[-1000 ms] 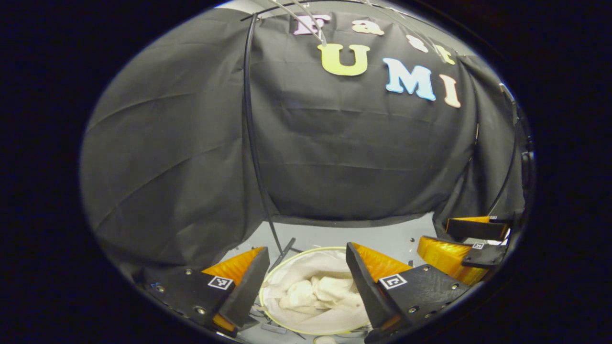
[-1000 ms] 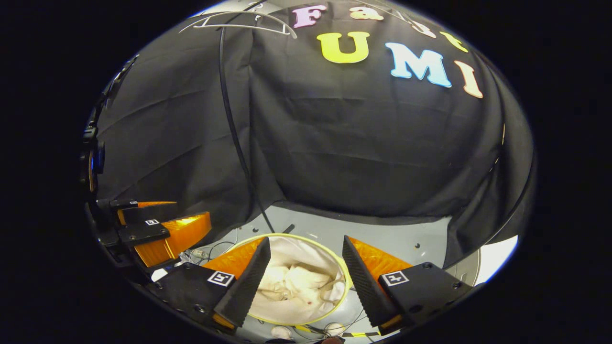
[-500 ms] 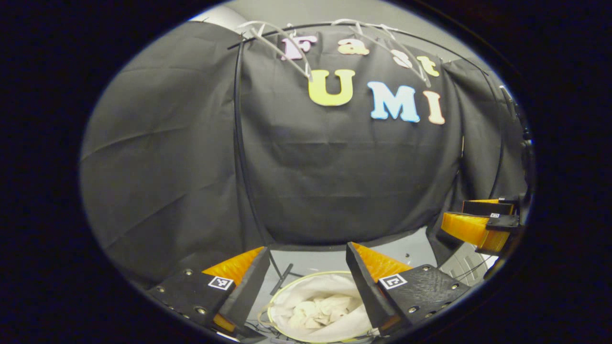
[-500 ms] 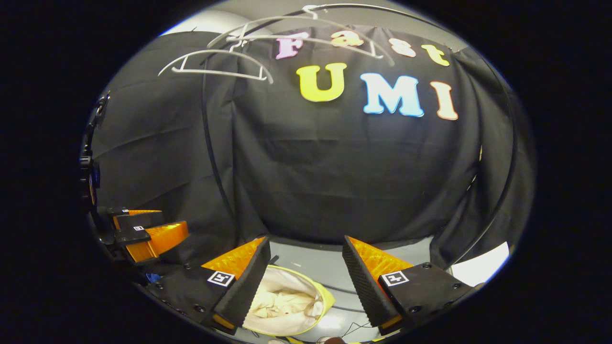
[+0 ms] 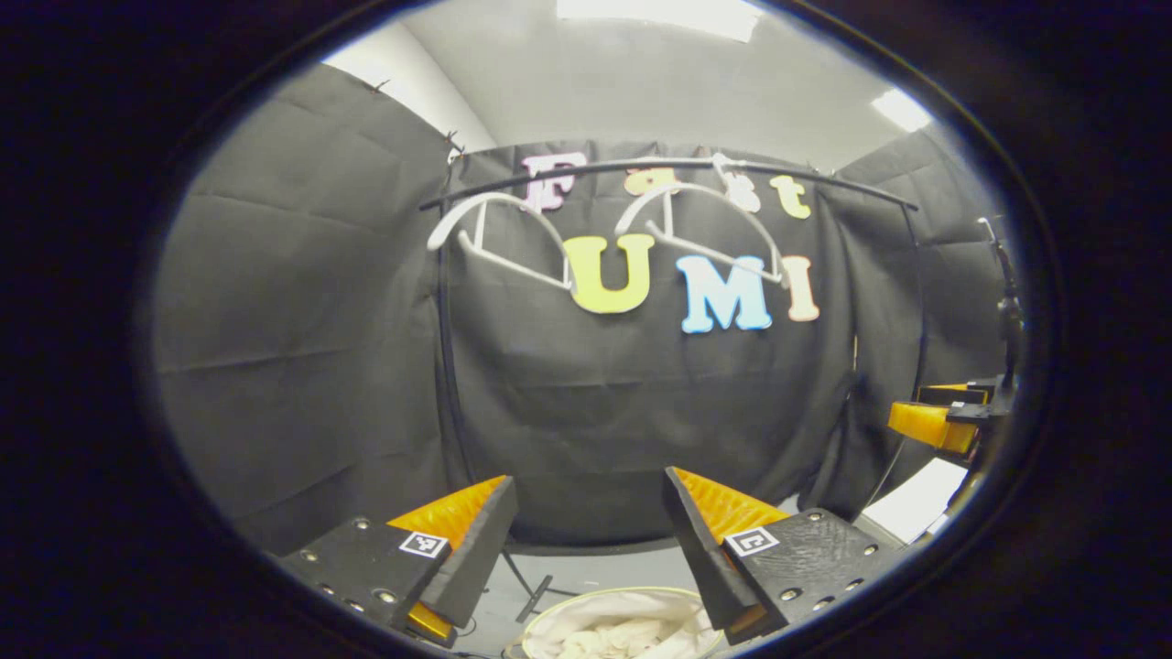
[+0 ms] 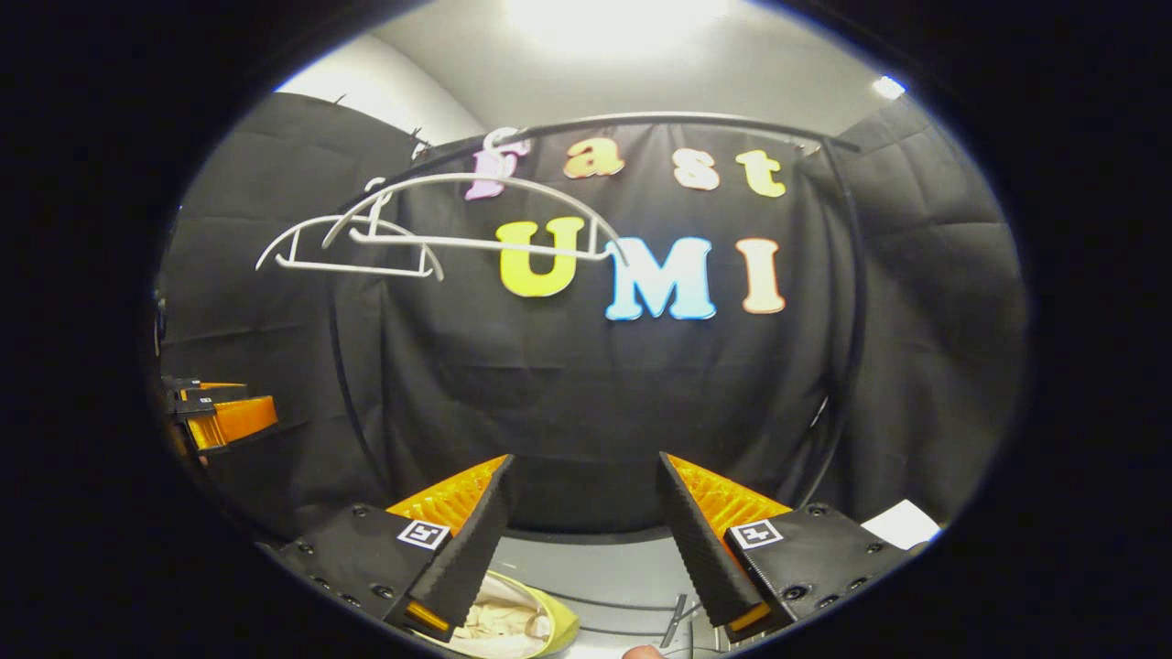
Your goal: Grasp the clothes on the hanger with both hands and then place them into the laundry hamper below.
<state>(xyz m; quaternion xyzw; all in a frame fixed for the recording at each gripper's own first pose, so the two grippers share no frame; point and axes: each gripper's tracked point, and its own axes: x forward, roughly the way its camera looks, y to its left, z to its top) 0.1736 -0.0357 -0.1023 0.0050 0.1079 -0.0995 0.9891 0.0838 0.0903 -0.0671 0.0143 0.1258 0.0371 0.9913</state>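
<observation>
Left gripper view, bare hangers (image 5: 499,240) on rail (image 5: 659,167), cream clothes (image 5: 615,636) in hamper (image 5: 549,619), both hand-held grippers (image 5: 586,531) gaping, empty.

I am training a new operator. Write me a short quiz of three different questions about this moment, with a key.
1. True or false: both white hangers on the rail are bare.
2. Where does the cream clothing lie? A. on a hanger B. in the laundry hamper C. between the fingers of a claw
3. Fill in: the left claw and the right claw are both ____.

Key: 1 true; 2 B; 3 open, each holding nothing.
</observation>
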